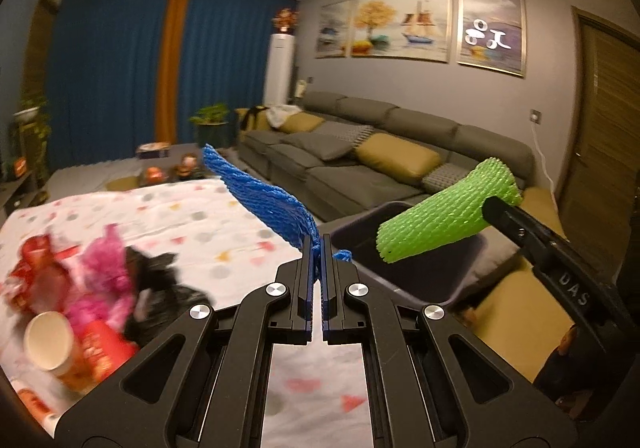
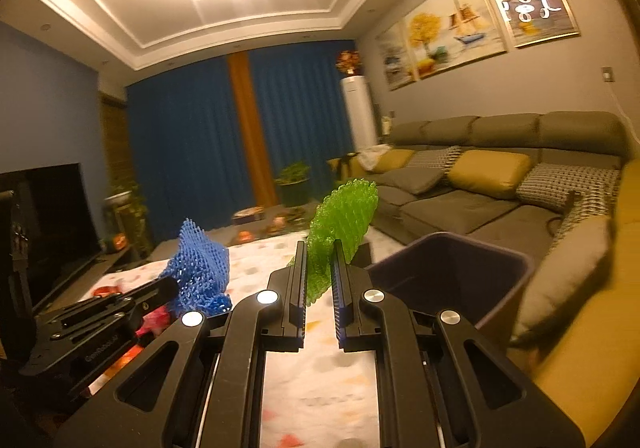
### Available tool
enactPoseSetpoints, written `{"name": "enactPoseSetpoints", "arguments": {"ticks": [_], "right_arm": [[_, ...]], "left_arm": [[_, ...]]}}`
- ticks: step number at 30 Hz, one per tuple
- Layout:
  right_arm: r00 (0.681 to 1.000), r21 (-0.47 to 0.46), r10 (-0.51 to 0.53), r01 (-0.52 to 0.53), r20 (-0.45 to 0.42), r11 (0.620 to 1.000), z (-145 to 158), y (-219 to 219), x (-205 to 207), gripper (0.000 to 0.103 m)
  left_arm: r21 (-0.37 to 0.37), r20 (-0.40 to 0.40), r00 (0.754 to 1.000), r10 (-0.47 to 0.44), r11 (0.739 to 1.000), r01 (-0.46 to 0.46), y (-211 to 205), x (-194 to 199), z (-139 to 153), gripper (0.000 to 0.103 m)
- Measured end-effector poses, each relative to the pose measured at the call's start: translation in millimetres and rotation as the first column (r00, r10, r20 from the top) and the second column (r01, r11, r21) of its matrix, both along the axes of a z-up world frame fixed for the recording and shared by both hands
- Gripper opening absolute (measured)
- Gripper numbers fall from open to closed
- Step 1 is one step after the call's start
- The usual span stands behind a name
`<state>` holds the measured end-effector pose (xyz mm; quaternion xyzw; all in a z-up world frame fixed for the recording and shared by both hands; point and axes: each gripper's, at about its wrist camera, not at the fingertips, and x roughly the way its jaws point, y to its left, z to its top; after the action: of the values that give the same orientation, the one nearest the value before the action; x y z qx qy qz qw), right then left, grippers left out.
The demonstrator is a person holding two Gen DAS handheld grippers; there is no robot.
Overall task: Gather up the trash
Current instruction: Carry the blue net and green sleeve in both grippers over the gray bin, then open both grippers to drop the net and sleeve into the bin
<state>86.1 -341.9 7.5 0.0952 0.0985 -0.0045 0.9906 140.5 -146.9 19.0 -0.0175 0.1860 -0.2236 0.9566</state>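
My left gripper [image 1: 319,244] is shut on a blue foam net sleeve [image 1: 266,195], held above the patterned tablecloth [image 1: 192,220]. The sleeve also shows in the right wrist view [image 2: 200,268]. My right gripper [image 2: 319,252] holds a green foam net sleeve [image 2: 342,220] between its jaws, which stand slightly apart. In the left wrist view the green sleeve [image 1: 444,220] hangs over the dark trash bin [image 1: 440,280]. The bin [image 2: 452,272] stands just right of the table. More trash lies at the table's left: a paper cup [image 1: 50,344], red wrappers [image 1: 36,272], pink tinsel [image 1: 104,264], a black bag [image 1: 156,296].
A grey sofa [image 1: 360,160] with yellow cushions runs along the right wall, behind and beside the bin. A television [image 2: 44,228] stands at the left. Blue curtains, a white air conditioner [image 1: 278,68] and potted plants are at the far end.
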Motion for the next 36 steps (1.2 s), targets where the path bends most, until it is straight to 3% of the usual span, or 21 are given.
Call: {"name": "enactPoseSetpoints", "arguments": {"ticks": [8, 16, 33, 36], "right_arm": [[0.992, -0.046, -0.122, 0.120, -0.038, 0.992, -20, -35, 16, 0.012], [0.981, -0.051, -0.163, 0.158, -0.106, 0.986, -43, -65, 37, 0.012], [0.965, -0.037, -0.172, 0.168, -0.195, 0.985, -62, -75, 63, 0.013], [0.963, -0.031, -0.171, 0.169, -0.207, 0.985, -62, -77, 67, 0.013]], "left_arm": [[-0.004, -0.025, 0.990, -0.140, 0.990, 0.140, -65, 37, -13, 0.002], [-0.005, -0.098, 0.972, -0.213, 0.977, 0.213, -106, 77, -40, 0.002], [-0.027, -0.206, 0.941, -0.268, 0.963, 0.268, -126, 103, -73, 0.002], [-0.028, -0.218, 0.934, -0.284, 0.958, 0.285, -126, 105, -77, 0.012]]}}
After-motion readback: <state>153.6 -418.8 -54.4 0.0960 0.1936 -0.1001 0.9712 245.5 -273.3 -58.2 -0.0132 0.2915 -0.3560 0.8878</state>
